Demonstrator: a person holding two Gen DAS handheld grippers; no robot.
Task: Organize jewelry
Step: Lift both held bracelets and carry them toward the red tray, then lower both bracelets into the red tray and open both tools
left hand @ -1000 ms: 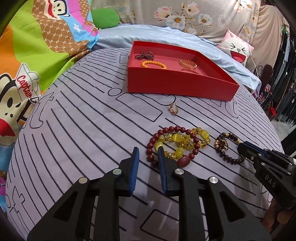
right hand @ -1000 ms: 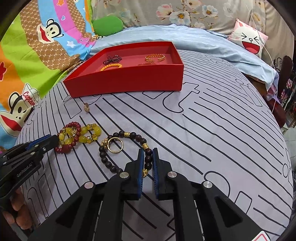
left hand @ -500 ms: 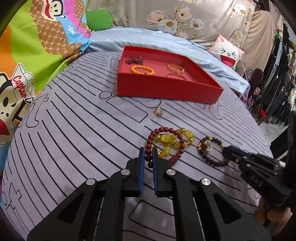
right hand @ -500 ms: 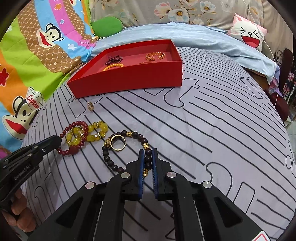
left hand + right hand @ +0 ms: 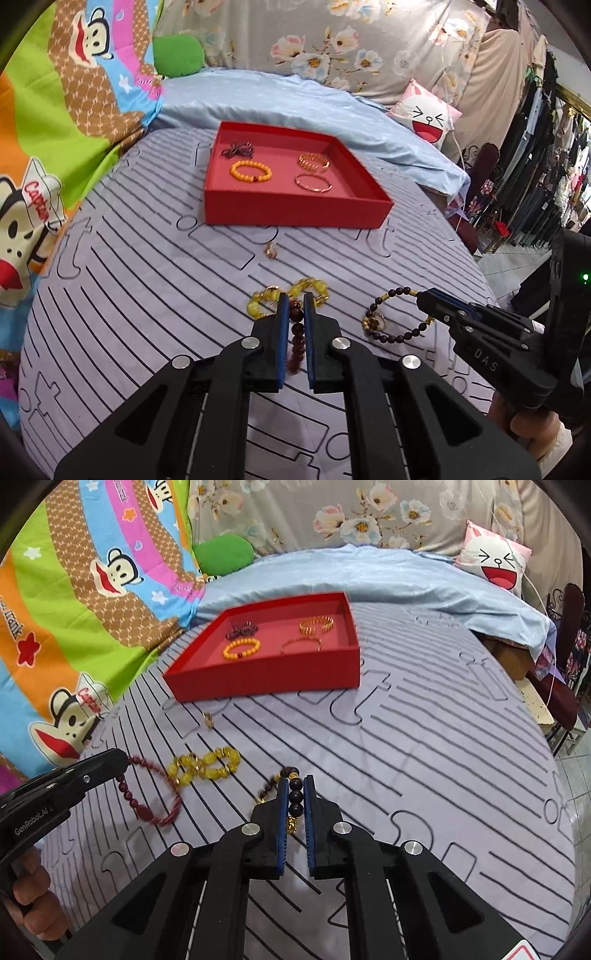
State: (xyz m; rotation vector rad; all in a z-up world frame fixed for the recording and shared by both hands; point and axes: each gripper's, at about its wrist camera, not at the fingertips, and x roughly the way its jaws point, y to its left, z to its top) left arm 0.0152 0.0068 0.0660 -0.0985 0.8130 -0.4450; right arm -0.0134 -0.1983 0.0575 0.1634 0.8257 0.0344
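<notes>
Fingers of the left gripper clamp the red bead bracelet; right gripper fingers clamp the dark bead bracelet, both near the red tray.

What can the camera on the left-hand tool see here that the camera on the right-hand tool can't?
Only the left wrist view shows the clothes rack at the far right and the gold ring dangling inside the dark bead bracelet.

Only the right wrist view shows the whole red bead bracelet hanging as a loop from the left gripper.

Both show the red tray holding four pieces, the yellow bead bracelet lying on the striped sheet, the small ring near the tray, and the right gripper pinching the dark beads.
</notes>
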